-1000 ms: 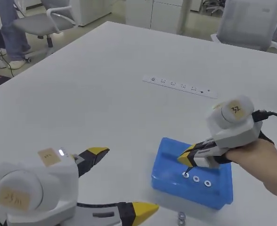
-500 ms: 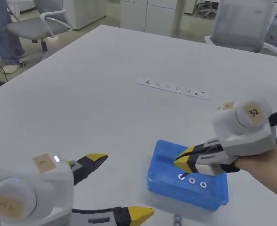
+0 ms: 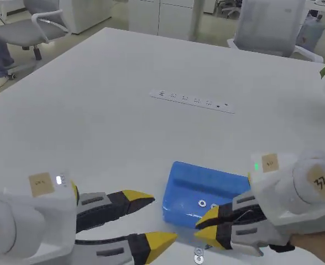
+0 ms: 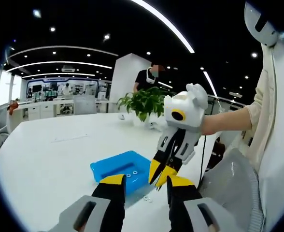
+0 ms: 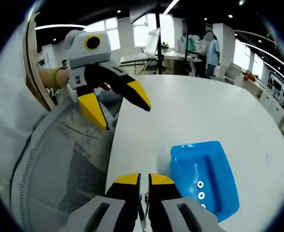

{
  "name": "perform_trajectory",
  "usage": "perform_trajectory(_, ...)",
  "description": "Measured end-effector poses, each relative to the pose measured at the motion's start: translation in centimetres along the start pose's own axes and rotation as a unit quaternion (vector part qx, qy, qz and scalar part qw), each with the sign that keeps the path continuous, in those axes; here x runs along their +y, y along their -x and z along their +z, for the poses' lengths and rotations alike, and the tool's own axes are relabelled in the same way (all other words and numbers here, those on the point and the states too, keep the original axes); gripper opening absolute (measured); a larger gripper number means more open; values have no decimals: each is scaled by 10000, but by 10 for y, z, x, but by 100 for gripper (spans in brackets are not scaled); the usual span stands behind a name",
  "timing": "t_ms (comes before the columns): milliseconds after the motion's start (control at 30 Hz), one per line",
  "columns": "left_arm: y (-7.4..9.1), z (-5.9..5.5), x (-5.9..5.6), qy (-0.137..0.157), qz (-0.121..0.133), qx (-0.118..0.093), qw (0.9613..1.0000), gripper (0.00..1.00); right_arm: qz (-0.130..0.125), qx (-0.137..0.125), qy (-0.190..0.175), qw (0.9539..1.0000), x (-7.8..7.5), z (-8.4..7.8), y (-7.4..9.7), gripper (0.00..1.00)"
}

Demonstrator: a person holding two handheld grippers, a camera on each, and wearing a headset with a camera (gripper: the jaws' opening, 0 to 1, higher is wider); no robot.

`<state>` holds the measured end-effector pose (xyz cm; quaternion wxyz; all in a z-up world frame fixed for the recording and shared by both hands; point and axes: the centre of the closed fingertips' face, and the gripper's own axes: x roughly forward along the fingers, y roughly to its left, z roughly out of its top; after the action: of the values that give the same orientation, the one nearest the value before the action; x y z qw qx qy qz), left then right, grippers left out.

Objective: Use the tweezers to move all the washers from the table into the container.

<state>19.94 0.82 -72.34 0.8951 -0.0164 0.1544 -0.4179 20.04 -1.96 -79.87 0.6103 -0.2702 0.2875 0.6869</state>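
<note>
Blue rectangular plastic container (image 3: 206, 185) holds small silver metal washers (image 3: 202, 203), corner hidden by right gripper (image 3: 200, 227) clenched on barely visible thin tweezers (image 5: 143, 208); left gripper (image 3: 162, 218) released, empty.

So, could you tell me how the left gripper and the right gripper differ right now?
The left gripper has its jaws spread wide and empty; the right gripper has its jaws nearly together on the tweezers. The left gripper sits left of the blue container, while the right gripper is at its near edge, by a loose washer. Both have yellow-tipped jaws.
</note>
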Motion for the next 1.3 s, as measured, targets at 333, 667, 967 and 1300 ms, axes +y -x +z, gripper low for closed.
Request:
perform_trajectory(333,-37,31,-53,-515,-1245,86,9908,9,271,-402,176,9987,26,14,-4,3)
perform_trajectory(667,-54,25,-66,-1142,-1606,443,9794,0,246,-340,439,9982,28,15,-3,3)
perform_trajectory(967,-61,18,-70,-1464,-1695,668,9723,0,212,-244,492,9983,26,10,-7,2)
perform_trajectory(1300,-50,-3,-33,-1284,-1166,945,9803,0,138,-135,174,9997,23,-18,-15,2)
